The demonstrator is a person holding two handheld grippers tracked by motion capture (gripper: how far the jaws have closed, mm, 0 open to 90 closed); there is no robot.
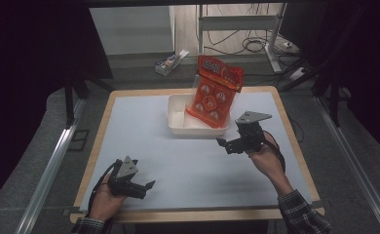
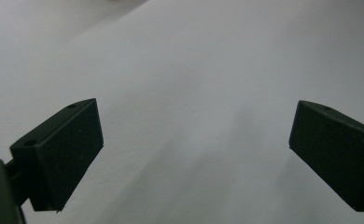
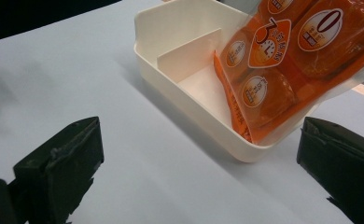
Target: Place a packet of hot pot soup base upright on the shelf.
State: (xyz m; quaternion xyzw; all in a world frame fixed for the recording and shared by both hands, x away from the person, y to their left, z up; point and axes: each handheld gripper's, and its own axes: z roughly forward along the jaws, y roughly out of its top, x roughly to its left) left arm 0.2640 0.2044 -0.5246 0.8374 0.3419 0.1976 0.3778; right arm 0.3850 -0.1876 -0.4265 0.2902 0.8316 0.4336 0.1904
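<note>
- Orange bag [image 1: 214, 90] standing on edge in the right compartment of the white tray [image 1: 178, 117], leaning back against the far rim; propped by the tray wall, most of it sticking up above the rim, untouched by either gripper.
- Left compartment beyond the divider [image 3: 189, 58] bare.
- Right gripper [image 1: 229, 146] held low, just beside the tray's near right corner, jaws spread wide and holding nothing; seemingly placed to face the bag.
- Left gripper [image 1: 144, 187] parked near the table's front edge, well apart from the tray, jaws likewise released over bare table [image 1: 178, 165].
- Beyond the table, a small box [image 1: 167, 63] and cables [image 1: 246, 44] on the floor.
- Nothing between right gripper and bag except the tray's near wall.
</note>
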